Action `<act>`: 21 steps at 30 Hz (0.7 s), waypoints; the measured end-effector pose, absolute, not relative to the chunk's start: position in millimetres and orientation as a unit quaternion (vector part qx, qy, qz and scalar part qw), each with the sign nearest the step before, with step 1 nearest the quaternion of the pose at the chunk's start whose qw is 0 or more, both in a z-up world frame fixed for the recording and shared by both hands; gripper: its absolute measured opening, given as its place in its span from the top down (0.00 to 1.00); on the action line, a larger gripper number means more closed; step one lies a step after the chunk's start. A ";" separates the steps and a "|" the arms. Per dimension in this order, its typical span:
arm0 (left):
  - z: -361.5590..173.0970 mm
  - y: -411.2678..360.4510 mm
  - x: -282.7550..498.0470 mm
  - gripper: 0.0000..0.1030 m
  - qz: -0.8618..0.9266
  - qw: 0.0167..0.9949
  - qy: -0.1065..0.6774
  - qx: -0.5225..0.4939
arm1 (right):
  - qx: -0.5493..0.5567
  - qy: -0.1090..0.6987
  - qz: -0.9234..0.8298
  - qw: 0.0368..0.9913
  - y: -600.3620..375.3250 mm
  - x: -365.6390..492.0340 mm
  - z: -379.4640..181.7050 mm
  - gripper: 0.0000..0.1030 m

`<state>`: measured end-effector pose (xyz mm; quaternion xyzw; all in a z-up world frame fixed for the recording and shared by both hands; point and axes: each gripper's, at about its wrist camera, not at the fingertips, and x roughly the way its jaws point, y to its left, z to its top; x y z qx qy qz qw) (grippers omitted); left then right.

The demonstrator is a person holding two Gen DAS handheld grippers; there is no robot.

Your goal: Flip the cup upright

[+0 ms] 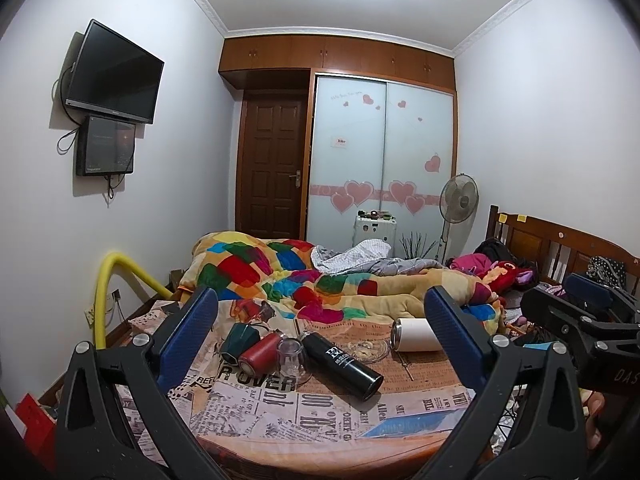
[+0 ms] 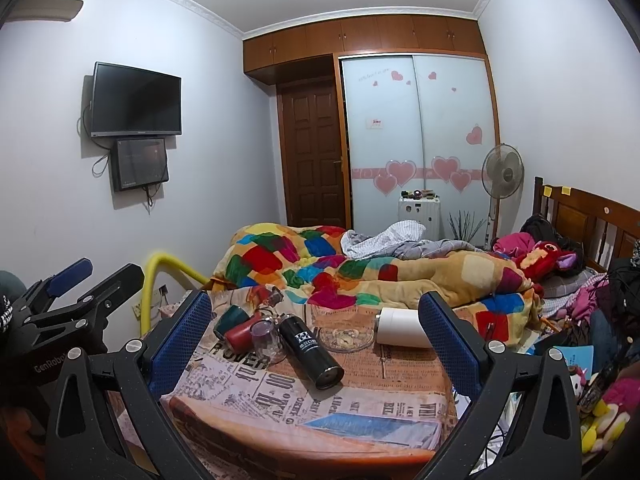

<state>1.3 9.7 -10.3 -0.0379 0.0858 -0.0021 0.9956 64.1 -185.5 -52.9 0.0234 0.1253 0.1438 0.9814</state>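
Several cups lie on their sides on a small table (image 1: pixel 280 408) covered with a newspaper-print cloth: a black flask (image 1: pixel 340 362) (image 2: pixel 310 350), a white cup (image 1: pixel 414 334) (image 2: pixel 402 327), a red cup (image 1: pixel 258 354) (image 2: pixel 240 336) and a dark green cup (image 1: pixel 236 342) (image 2: pixel 226 320). A clear glass (image 1: pixel 290 356) (image 2: pixel 266 340) stands mouth down between the red cup and the flask. My left gripper (image 1: pixel 320 332) is open and empty, short of the table. My right gripper (image 2: pixel 316 330) is open and empty too. Each gripper shows at the edge of the other's view.
A glass dish (image 1: pixel 366 350) (image 2: pixel 346 338) sits behind the flask. A bed with a patchwork blanket (image 1: pixel 320 280) lies beyond the table. A yellow tube (image 1: pixel 104 292) stands at the left wall. Clutter and toys (image 2: pixel 600 400) lie at the right.
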 end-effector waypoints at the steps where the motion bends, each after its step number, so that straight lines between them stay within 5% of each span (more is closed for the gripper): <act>1: -10.6 8.3 1.8 0.00 -0.002 0.996 0.086 -0.036 | 0.024 0.126 0.144 0.981 -185.8 64.0 -53.4 0.00; 21: -10.1 5.7 4.3 0.00 -0.003 0.996 0.087 -0.037 | 0.024 0.127 0.143 0.981 -188.2 64.8 -51.4 0.00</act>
